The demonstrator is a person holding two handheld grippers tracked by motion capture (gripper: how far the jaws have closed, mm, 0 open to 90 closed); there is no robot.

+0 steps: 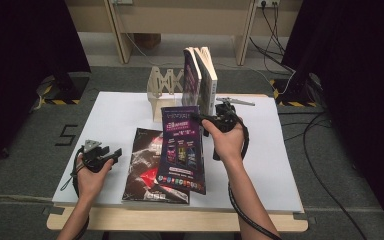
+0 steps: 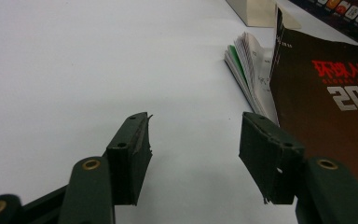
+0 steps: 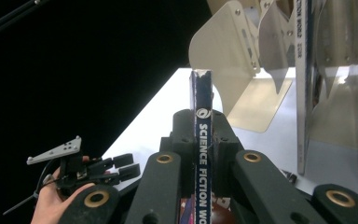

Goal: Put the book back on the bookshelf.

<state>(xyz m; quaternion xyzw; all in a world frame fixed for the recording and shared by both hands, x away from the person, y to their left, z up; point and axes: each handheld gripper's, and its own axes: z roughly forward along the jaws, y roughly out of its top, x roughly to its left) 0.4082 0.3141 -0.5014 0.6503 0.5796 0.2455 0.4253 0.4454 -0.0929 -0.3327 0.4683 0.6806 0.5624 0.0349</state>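
A purple magazine (image 1: 181, 150) with "Science Fiction World" on its spine (image 3: 200, 84) is raised at a slant over the white table (image 1: 115, 115). My right gripper (image 1: 203, 120) is shut on the spine near its top corner, its jaws (image 3: 200, 119) pressed on both sides. A dark magazine (image 1: 142, 170) lies flat beneath and to the left, its pages (image 2: 251, 60) fanned at one end. My left gripper (image 1: 116, 154) rests open at that magazine's left edge, with nothing between its jaws (image 2: 193, 140). It also appears in the right gripper view (image 3: 128, 168).
A beige fold-out book rack (image 1: 162, 87) (image 3: 235, 51) stands at the table's back. Two books (image 1: 200, 80) (image 3: 307, 70) stand upright just right of it. Cables trail on the floor at right (image 1: 305, 130).
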